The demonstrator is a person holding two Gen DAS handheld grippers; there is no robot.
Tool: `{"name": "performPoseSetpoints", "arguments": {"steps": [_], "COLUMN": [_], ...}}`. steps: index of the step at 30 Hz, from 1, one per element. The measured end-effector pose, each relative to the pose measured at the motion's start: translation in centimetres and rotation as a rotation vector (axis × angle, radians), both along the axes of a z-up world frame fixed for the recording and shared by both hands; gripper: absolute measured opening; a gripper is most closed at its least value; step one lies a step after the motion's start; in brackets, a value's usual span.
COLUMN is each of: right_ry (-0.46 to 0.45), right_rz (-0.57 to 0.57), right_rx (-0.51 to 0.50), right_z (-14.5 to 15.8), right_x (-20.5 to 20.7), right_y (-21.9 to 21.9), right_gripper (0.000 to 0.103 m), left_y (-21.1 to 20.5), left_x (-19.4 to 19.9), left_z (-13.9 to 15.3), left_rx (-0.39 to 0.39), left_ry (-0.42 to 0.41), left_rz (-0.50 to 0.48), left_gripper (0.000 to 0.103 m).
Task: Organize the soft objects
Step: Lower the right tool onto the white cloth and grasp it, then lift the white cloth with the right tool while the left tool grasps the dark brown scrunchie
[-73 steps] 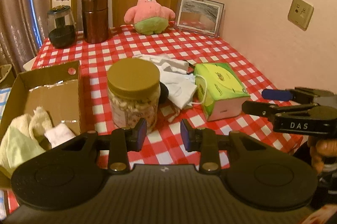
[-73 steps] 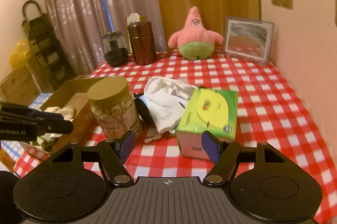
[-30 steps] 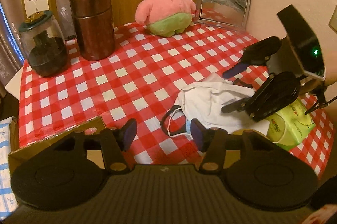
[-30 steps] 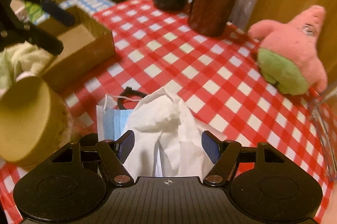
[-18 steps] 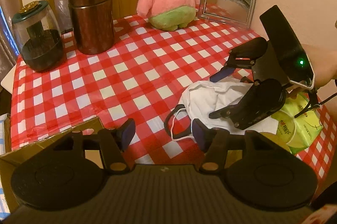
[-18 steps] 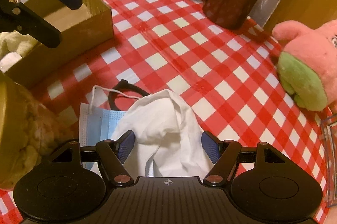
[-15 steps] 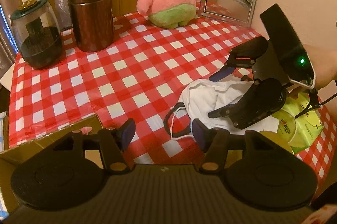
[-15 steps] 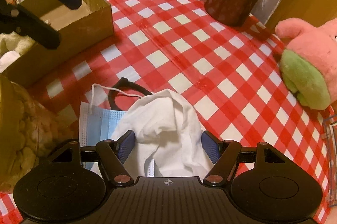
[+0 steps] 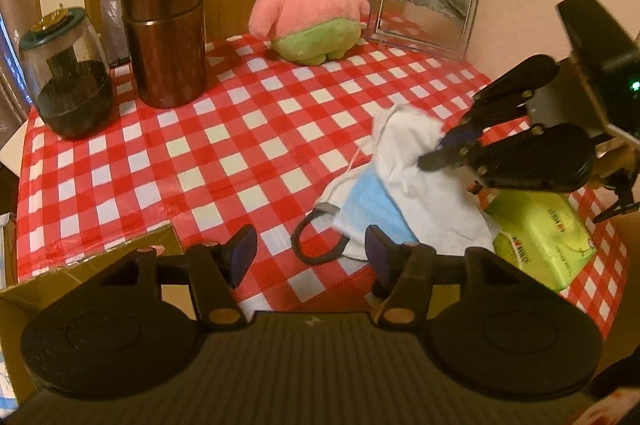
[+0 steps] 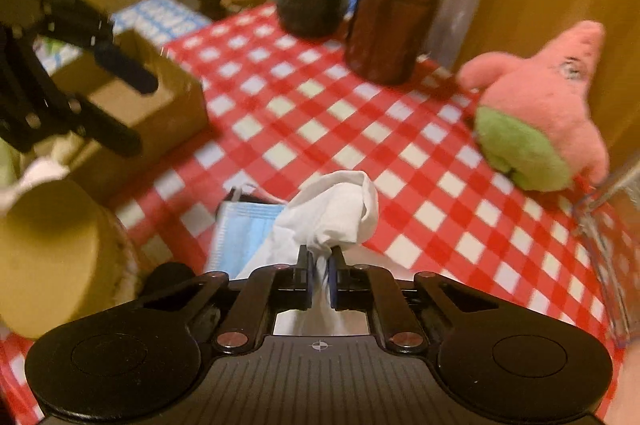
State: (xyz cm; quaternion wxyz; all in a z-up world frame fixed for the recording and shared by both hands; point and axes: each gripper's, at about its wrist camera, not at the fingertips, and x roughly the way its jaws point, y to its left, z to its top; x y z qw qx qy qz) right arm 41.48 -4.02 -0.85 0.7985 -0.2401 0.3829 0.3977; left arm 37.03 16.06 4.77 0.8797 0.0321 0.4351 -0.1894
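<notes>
Cloth, white [image 10: 340, 213], soft and crumpled, bunched into a peak; right tool [image 10: 319, 279] has its jaws closing on a fold of it, pads nearly together with fabric pinched between. Cloth's long axis runs from the tool's tips down toward the tabletop's near edge, peak raised off the tabletop [image 9: 224, 145], lower part draped over a flat blue pleated face mask [image 9: 374, 201] with white ear loops. Dark ring-shaped band [image 9: 316, 239] lies just beside the mask. Green soft-pack tissue [image 9: 540, 233], rectangular and glossy, sits near the right edge, touching the cloth. Left tool [image 9: 310, 257] spread about half, nothing between its pads, hovering over the near edge. Tabletop covered in glossy red-and-white check plastic. Pink and green plush star [image 9: 310, 1] upright at the far edge. Brown metal cylinder canister [image 9: 164, 33] and glass jar [image 9: 68, 73] toward the far left corner. Cardboard box [image 10: 160, 105] at the left edge.
</notes>
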Motion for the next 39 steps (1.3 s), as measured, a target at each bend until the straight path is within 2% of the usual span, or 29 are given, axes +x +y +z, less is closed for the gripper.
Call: {"name": "performPoseSetpoints", "arguments": {"steps": [5, 16, 21, 25, 28, 32, 39], "right_ry": [-0.057, -0.087, -0.12, -0.161, -0.184, -0.172, -0.123], "right_rz": [-0.085, -0.228, -0.275, -0.317, -0.341, -0.358, -0.379], "right_rx": [0.039, 0.157, 0.191, 0.206, 0.198, 0.203, 0.243], "right_z": [3.3, 9.2, 11.5, 12.9, 13.2, 12.8, 11.2], "right_x": [-1.2, -5.5, -7.8, -9.1, -9.3, -8.6, -7.4], "right_y": [-2.4, -7.7, -9.7, -11.0, -11.8, -12.9, -14.1], "right_gripper": [0.007, 0.006, 0.006, 0.006, 0.006, 0.006, 0.006], "left_y": [-1.1, -4.7, -6.3, -7.4, -8.7, -11.0, -16.3], "left_x": [-0.7, -4.1, -5.2, -4.6, -3.8, -2.6, -0.9], "left_z": [1.6, 5.1, 5.6, 5.4, 4.9, 3.4, -0.7], "left_rx": [-0.002, -0.02, 0.009, 0.025, 0.054, 0.098, 0.305], "left_ry": [-0.02, -0.063, -0.058, -0.044, -0.025, 0.015, 0.066], "left_rz": [-0.012, -0.055, -0.095, -0.116, -0.161, -0.23, -0.472], "left_gripper": [0.056, 0.056, 0.056, 0.056, 0.056, 0.056, 0.05]}}
